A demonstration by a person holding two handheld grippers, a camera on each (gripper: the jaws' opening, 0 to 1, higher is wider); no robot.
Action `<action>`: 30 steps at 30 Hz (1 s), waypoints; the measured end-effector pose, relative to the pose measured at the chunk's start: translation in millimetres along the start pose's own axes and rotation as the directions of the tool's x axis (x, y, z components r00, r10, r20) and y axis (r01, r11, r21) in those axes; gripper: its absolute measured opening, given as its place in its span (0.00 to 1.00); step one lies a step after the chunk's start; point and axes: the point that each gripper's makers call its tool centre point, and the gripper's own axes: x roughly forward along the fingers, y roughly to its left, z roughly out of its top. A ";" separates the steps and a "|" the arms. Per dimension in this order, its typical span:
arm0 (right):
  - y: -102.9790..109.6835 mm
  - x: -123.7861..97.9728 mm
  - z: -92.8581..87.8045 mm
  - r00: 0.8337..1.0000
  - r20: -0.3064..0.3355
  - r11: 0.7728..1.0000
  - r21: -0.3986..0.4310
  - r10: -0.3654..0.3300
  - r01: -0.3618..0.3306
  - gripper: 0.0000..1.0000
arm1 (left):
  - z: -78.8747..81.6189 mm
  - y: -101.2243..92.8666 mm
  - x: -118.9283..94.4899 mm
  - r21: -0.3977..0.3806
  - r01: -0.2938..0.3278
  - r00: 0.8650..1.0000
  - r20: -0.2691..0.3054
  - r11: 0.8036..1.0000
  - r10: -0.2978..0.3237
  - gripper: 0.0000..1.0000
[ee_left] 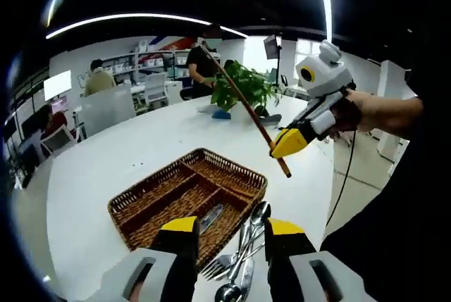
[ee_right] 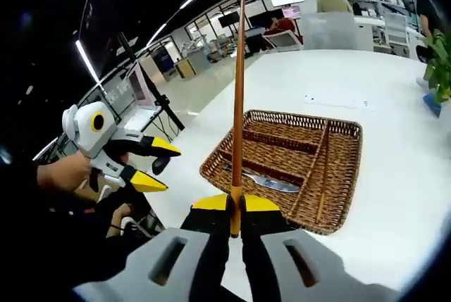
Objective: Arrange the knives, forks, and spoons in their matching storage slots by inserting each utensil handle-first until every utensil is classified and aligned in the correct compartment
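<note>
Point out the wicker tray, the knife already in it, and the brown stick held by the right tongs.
wicker tray [ee_right: 349, 129]: right gripper view, on its far rim corner.
knife [ee_right: 271, 183]: right gripper view, middle of the blade.
brown stick [ee_right: 239, 91]: right gripper view, mid-shaft above the right tongs [ee_right: 235, 212].

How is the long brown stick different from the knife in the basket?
The brown stick is held up in the air by the right gripper; the knife lies flat inside the wicker basket. The stick is brown, thin and long; the knife is silvery, flatter and looks shorter. Both are slim and straight.
</note>
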 end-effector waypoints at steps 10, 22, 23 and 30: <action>-25.7 -10.5 -2.5 0.987 -0.087 0.985 0.097 -0.132 0.141 0.02 | 10.2 58.9 -38.2 0.074 -0.093 0.995 0.038 0.993 0.091 1.00; -41.4 -27.0 6.2 0.945 -0.146 0.948 0.086 -0.293 0.307 0.02 | 13.0 88.0 -64.4 0.131 -0.108 0.988 0.127 0.985 0.092 1.00; -43.7 -26.4 6.2 0.944 -0.149 0.947 0.088 -0.293 0.308 0.02 | 18.2 89.0 -66.5 0.187 -0.125 0.982 0.164 0.974 0.095 1.00; -66.7 -18.9 10.5 0.944 -0.165 0.947 0.105 -0.285 0.304 0.03 | 11.1 101.0 -69.7 0.140 -0.168 0.978 0.145 0.976 0.148 1.00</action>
